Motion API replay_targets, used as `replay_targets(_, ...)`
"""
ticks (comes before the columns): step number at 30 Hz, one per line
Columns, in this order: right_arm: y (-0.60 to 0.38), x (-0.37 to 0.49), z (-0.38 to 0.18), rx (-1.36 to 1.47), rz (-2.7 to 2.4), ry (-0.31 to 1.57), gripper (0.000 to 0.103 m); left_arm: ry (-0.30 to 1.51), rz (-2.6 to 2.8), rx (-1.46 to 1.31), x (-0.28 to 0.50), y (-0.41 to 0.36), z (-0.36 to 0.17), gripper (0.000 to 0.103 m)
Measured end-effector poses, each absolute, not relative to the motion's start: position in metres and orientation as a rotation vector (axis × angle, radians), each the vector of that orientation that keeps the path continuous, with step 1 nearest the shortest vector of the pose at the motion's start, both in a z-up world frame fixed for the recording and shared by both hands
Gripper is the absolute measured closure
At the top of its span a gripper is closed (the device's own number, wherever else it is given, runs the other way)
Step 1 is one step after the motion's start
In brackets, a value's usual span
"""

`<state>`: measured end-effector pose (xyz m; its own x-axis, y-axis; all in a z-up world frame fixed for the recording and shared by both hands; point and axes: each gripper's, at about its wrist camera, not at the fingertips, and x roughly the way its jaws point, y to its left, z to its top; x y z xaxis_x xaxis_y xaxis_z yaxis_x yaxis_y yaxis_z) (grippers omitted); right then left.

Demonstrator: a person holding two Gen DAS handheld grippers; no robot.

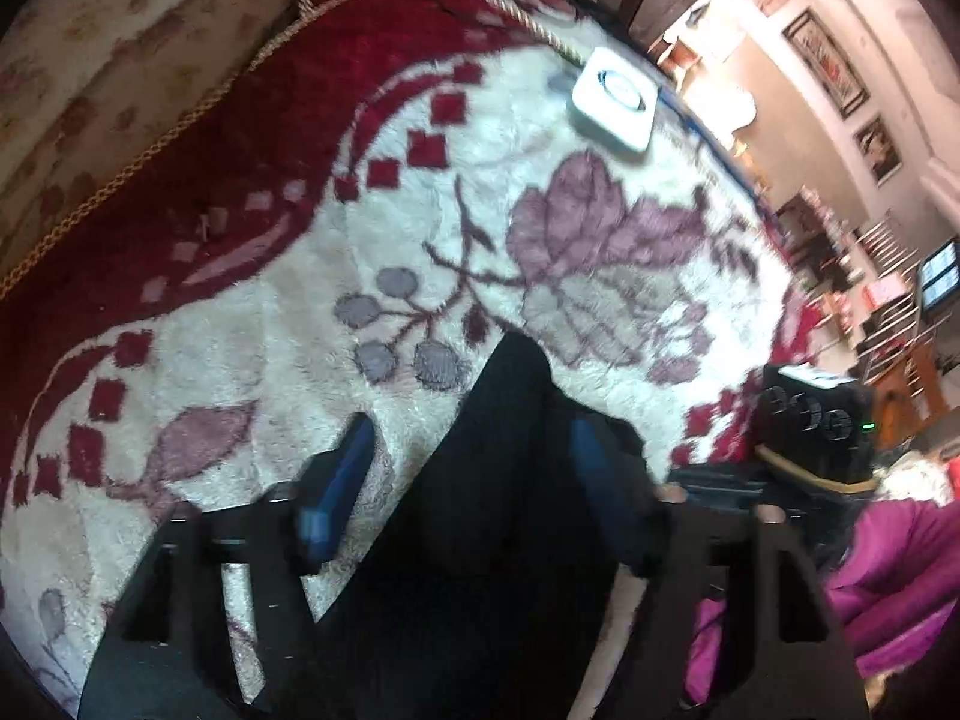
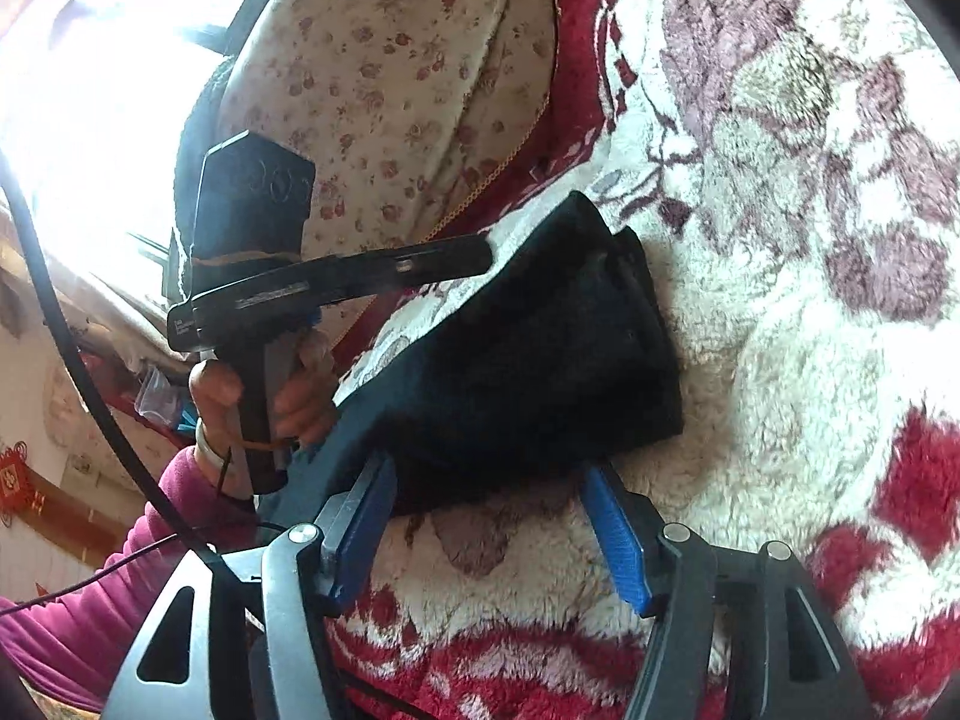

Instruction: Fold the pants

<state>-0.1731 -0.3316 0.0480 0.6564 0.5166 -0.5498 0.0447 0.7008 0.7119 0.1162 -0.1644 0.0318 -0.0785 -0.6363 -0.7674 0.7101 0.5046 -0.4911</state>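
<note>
The black pants (image 2: 528,354) lie folded into a compact bundle on the fluffy white, red and purple floral blanket (image 2: 810,300). In the left wrist view the pants (image 1: 504,480) fill the gap between the fingers. My left gripper (image 1: 468,450) is open, its blue pads to either side of the dark cloth. My right gripper (image 2: 486,492) is open, its blue pads just at the near edge of the bundle, not closed on it. The left gripper's body (image 2: 258,252), held by a hand, shows in the right wrist view beside the bundle.
A white square device (image 1: 615,99) lies on the blanket at the far side. A floral cushion (image 2: 390,78) rises behind the blanket. The right gripper's black body (image 1: 816,426) and a magenta sleeve (image 1: 888,570) are at the right. Room furniture lies beyond the bed edge.
</note>
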Motion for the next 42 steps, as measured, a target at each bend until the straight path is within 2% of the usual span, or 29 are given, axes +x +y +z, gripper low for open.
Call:
replay_targets(7,-0.331,-0.166,0.043,0.752,0.329,0.762,0.04,1.253,-1.125,0.159,0.115,-0.18,0.02,0.032)
replay_targets(9,-0.33,-0.163,0.041,0.736,0.349,0.754,0.043,1.263,-1.142,0.184,0.112,-0.189,0.014,0.032)
replay_targets(11,-0.333,-0.159,0.036,0.735,0.355,0.769,0.065,1.278,-1.159,0.207,0.11,-0.197,0.008,0.032)
replay_targets(13,-0.342,-0.16,0.029,0.784,0.344,0.768,0.08,1.292,-1.176,0.236,0.107,-0.205,0.002,0.032)
replay_targets(14,-0.346,-0.161,0.026,0.816,0.349,0.761,0.084,1.29,-1.186,0.258,0.105,-0.21,0.0,0.032)
replay_targets(16,-0.35,-0.162,0.026,0.844,0.361,0.75,0.084,1.277,-1.209,0.292,0.102,-0.218,-0.001,0.032)
replay_targets(18,-0.349,-0.163,0.026,0.827,0.362,0.749,0.084,1.285,-1.229,0.319,0.1,-0.226,-0.001,0.027)
replay_targets(22,-0.35,-0.167,0.026,0.839,0.363,0.707,0.084,1.312,-1.323,0.31,0.098,-0.242,-0.005,0.027)
replay_targets(23,-0.349,-0.168,0.027,0.834,0.363,0.701,0.083,1.304,-1.32,0.332,0.098,-0.245,-0.007,0.029)
replay_targets(25,-0.349,-0.168,0.027,0.829,0.364,0.7,0.083,1.291,-1.32,0.347,0.098,-0.248,-0.007,0.04)
replay_targets(27,-0.349,-0.168,0.027,0.83,0.374,0.707,0.083,1.287,-1.275,0.338,0.107,-0.248,-0.008,0.077)
replay_targets(28,-0.349,-0.167,0.027,0.827,0.378,0.714,0.084,1.304,-1.268,0.286,0.114,-0.245,-0.011,0.081)
replay_targets(31,-0.347,-0.16,0.025,0.829,0.39,0.737,0.093,1.266,-1.291,0.279,0.112,-0.242,-0.01,0.086)
replay_targets(36,-0.348,-0.158,0.029,0.857,0.413,0.724,0.094,1.239,-1.292,0.26,0.106,-0.236,-0.001,0.091)
replay_targets(42,-0.338,-0.159,0.054,0.813,0.465,0.683,0.094,1.158,-1.293,0.218,0.101,-0.217,0.035,0.091)
